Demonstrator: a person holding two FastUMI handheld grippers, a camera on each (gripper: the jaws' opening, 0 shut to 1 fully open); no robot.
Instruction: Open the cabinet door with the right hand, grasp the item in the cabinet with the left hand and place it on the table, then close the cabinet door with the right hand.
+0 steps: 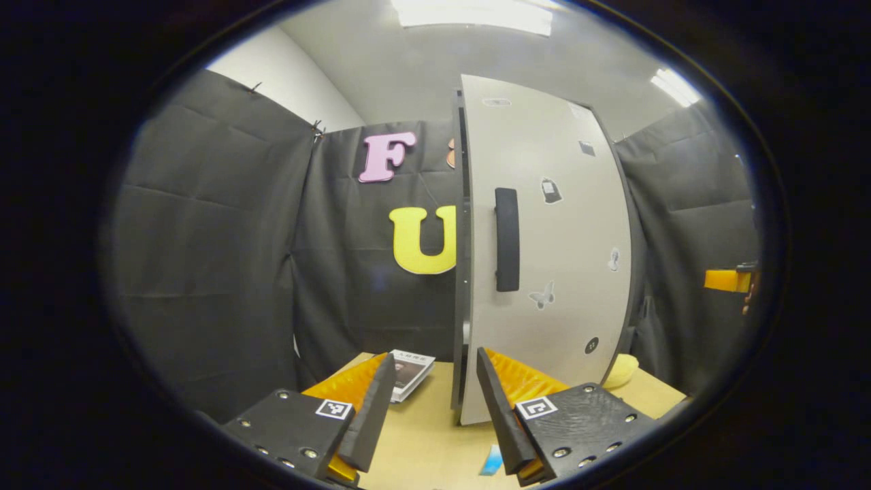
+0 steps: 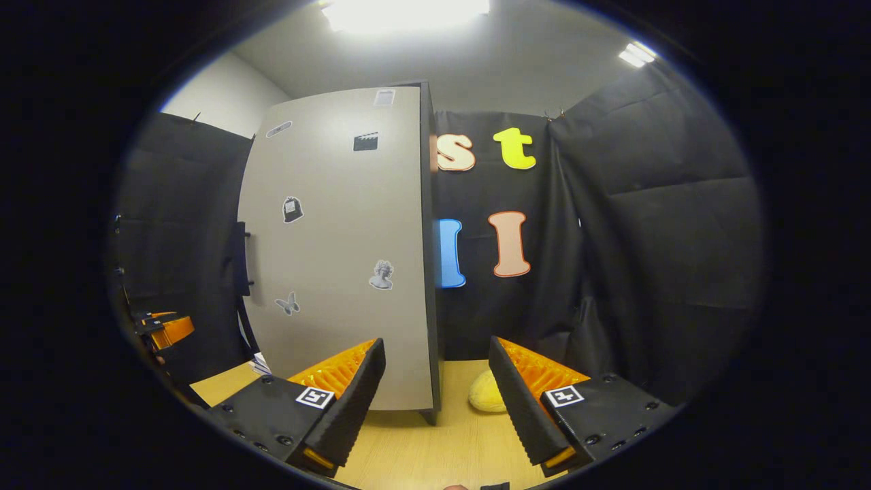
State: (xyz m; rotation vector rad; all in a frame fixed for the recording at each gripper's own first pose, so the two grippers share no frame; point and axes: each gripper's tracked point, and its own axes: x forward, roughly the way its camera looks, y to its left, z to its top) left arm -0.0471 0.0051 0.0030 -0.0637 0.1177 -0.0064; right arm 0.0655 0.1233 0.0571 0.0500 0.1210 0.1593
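The cabinet stands upright on the table, and its grey door (image 1: 551, 272) with small stickers looks closed. The black vertical handle (image 1: 507, 238) is near the door's left edge, straight ahead of my left gripper (image 1: 435, 361), which is open and holds nothing. In the right gripper view the same door (image 2: 340, 258) fills the left half, with its handle (image 2: 239, 258) at the far left edge. My right gripper (image 2: 436, 344) is open and empty, facing the cabinet's right corner. The door hides whatever is inside.
The cabinet rests on a light wooden table (image 1: 422, 435). A booklet (image 1: 408, 371) lies left of it, a yellow rounded object (image 2: 486, 395) sits by its right corner, and a small blue slip (image 1: 491, 461) lies near my left fingers. Black cloth walls surround the table.
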